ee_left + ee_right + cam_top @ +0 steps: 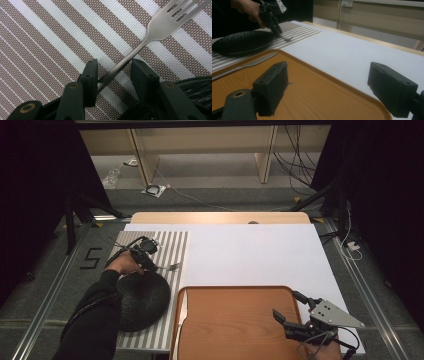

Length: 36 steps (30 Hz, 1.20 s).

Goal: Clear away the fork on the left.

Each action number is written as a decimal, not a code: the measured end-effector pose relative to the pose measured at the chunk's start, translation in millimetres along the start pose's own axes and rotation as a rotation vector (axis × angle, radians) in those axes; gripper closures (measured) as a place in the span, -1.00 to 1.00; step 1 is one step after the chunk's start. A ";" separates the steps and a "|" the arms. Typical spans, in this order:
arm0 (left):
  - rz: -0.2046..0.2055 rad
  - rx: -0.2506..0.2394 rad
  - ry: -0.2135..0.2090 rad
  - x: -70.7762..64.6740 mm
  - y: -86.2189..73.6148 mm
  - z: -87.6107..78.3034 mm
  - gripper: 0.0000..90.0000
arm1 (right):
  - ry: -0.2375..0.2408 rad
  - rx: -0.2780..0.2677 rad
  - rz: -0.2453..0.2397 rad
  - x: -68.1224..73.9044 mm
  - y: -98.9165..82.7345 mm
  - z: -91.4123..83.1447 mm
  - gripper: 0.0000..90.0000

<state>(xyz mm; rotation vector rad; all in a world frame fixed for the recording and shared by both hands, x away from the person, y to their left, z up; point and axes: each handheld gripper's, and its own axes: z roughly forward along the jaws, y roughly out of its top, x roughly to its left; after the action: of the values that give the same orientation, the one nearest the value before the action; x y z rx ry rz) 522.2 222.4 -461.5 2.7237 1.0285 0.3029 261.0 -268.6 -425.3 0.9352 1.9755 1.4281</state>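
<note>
Fingers (pixel 91 75) of the left gripper (pixel 113 72) sitting on both sides of the fork (pixel 160 27) handle, one finger touching the handle, the other a little apart, so not yet squeezing it. Fork lying flat on the striped mat (pixel 50 37), prongs pointing away from the gripper, handle running back between the two fingers. Black plate (pixel 142 300) resting on the same mat, just beside the fork, its rim showing at the corner of the left gripper view. Left hand (pixel 122 264) reaching in from the left side of the worktop (pixel 260 255) in the high view, gripper tipping down onto the mat. Right gripper (pixel 290 307) hanging over the near right corner of the wooden tray (pixel 230 320), fingers spread wide with nothing in between. Knife (pixel 183 307) lying along the left edge of the tray. White sheet covering the worktop under the tray and the mat.
</note>
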 end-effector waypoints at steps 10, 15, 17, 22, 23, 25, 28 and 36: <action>0.016 0.007 -0.027 -1.5 1.1 -0.1 0.51 | 0.000 0.007 -0.002 0.4 0.2 -0.4 -0.61; 0.037 0.019 -0.033 -3.6 2.7 -0.3 0.64 | 0.001 0.008 -0.001 0.4 0.1 -0.4 -0.61; 0.043 0.020 -0.036 -3.9 2.9 -0.3 0.68 | 0.003 0.001 -0.002 0.7 0.0 0.1 -0.61; 0.032 0.020 -0.041 -3.8 2.8 -0.3 0.84 | 0.003 0.007 -0.003 0.5 0.0 -0.5 -0.61; 0.026 0.015 -0.040 -3.3 2.3 -0.2 0.85 | 0.003 0.008 -0.002 0.6 0.1 -0.5 -0.61; 0.029 0.012 -0.041 -3.2 1.9 -0.2 0.86 | 0.004 0.004 0.002 0.9 0.0 0.1 -0.61; 0.042 0.018 -0.033 -3.9 2.4 -0.4 0.86 | 0.005 0.003 0.003 1.0 0.0 0.2 -0.61; 0.043 0.004 0.021 -1.7 1.4 -1.3 0.87 | 0.004 0.008 0.000 0.7 0.0 -0.4 -0.61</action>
<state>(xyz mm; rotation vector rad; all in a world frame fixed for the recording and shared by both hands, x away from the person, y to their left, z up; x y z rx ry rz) 521.5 220.4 -460.0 2.7551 0.9776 0.3380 260.3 -268.3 -425.2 0.9372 1.9857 1.4237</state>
